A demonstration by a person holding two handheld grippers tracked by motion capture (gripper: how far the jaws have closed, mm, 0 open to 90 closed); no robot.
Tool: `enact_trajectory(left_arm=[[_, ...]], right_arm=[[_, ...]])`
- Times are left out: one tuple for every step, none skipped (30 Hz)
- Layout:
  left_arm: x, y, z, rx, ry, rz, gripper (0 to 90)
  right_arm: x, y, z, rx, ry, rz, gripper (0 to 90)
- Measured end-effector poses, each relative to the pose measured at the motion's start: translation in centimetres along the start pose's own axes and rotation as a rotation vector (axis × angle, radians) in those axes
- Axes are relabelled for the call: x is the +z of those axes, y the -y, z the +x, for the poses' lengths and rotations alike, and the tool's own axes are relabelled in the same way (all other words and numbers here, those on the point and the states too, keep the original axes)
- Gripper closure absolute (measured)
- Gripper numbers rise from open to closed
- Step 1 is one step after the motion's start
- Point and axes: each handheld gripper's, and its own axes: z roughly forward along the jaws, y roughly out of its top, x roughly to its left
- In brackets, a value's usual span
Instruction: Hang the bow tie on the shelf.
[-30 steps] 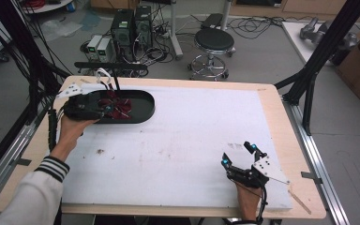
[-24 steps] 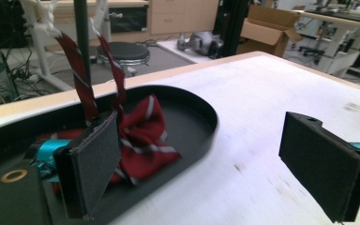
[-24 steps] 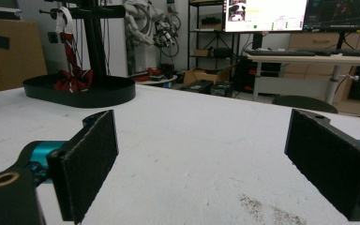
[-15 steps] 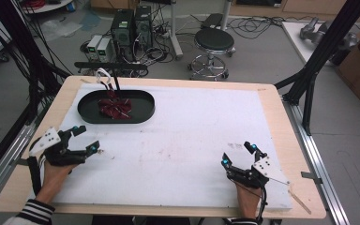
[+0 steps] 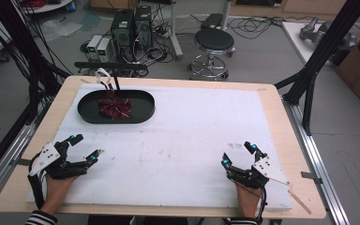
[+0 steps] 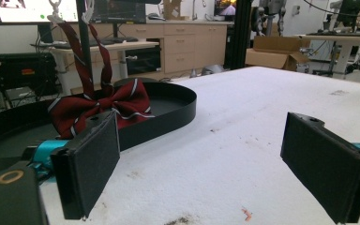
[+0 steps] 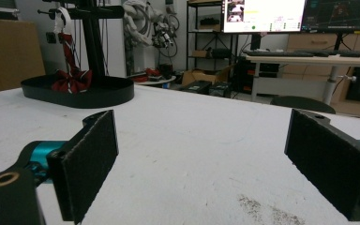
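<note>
High view tells me the job looks finished: the red bow tie [image 5: 115, 107] lies in the black tray [image 5: 143, 112] at the tabletop's far left (strap looped over a stand), both hand-held grippers, left [image 5: 82, 148] and right [image 5: 238, 153], spread empty near me.

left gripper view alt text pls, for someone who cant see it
A dark red striped bow tie lies in a black oval tray on a white table, its strap hanging from a black stand. The left gripper has its jaws wide open, holding nothing.

no legible text anywhere
</note>
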Motion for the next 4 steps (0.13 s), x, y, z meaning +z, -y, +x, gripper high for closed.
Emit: enact_trajectory(left_arm=[[-0.02, 0.0, 0.02, -0.004, -0.003, -0.002, 12.4], [-0.05, 0.01, 0.07, -0.008, -0.003, -0.002, 12.4], [-0.05, 0.02, 0.11, -0.015, -0.005, -0.006, 12.4], [-0.08, 0.02, 0.16, -0.018, -0.004, -0.006, 12.4]], right_arm=[[0.0, 0.0, 0.0, 0.0, 0.0, 0.0, 8.9], [0.01, 0.01, 0.01, 0.0, 0.0, -0.001, 8.9], [0.0, 0.0, 0.0, 0.0, 0.0, 0.0, 8.9], [0.0, 0.0, 0.0, 0.001, 0.001, 0.0, 8.9]])
